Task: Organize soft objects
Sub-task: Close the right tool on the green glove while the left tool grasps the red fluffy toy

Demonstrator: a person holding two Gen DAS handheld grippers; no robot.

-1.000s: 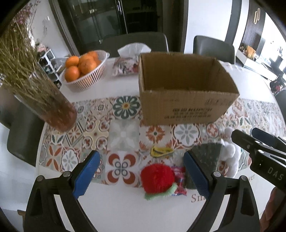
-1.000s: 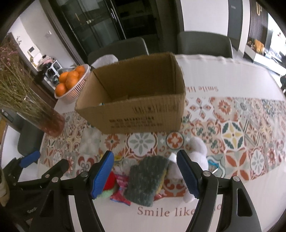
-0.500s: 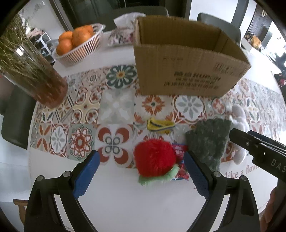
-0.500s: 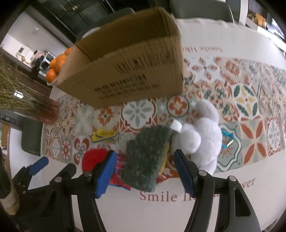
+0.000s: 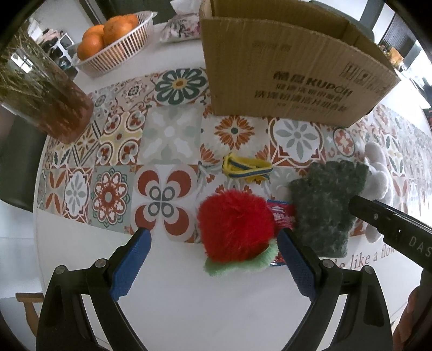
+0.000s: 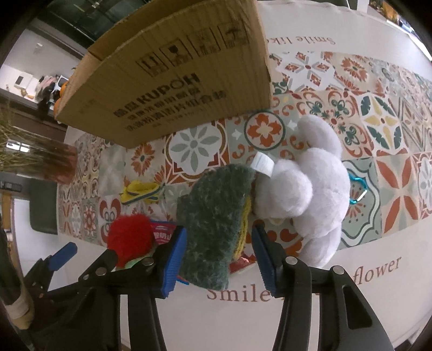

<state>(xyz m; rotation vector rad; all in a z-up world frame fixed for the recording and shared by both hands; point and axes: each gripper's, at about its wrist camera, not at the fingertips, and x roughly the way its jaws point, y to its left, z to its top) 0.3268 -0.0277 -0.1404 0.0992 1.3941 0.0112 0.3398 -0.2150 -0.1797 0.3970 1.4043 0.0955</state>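
A red fluffy plush with a green base [image 5: 235, 221] lies on the table just ahead of my open left gripper [image 5: 213, 259], nearer its right finger. A dark green knitted glove [image 6: 216, 216] lies between the fingers of my open right gripper [image 6: 218, 259]; it also shows in the left wrist view [image 5: 324, 205]. A white plush toy [image 6: 310, 183] lies right of the glove. A yellow and blue band [image 5: 247, 168] lies beyond the red plush. An open cardboard box [image 5: 291, 70] stands behind them.
A glass vase of dried stems [image 5: 43, 89] stands at the left. A basket of oranges [image 5: 113, 43] and a tissue pack [image 5: 181, 24] sit at the back. A red snack packet [image 5: 282, 216] lies between plush and glove. A blue carabiner [image 6: 357, 191] lies right of the white plush.
Both grippers have moved down and forward toward the soft objects. The right gripper's fingers now flank the green glove and have narrowed. The left gripper has neared the red plush.
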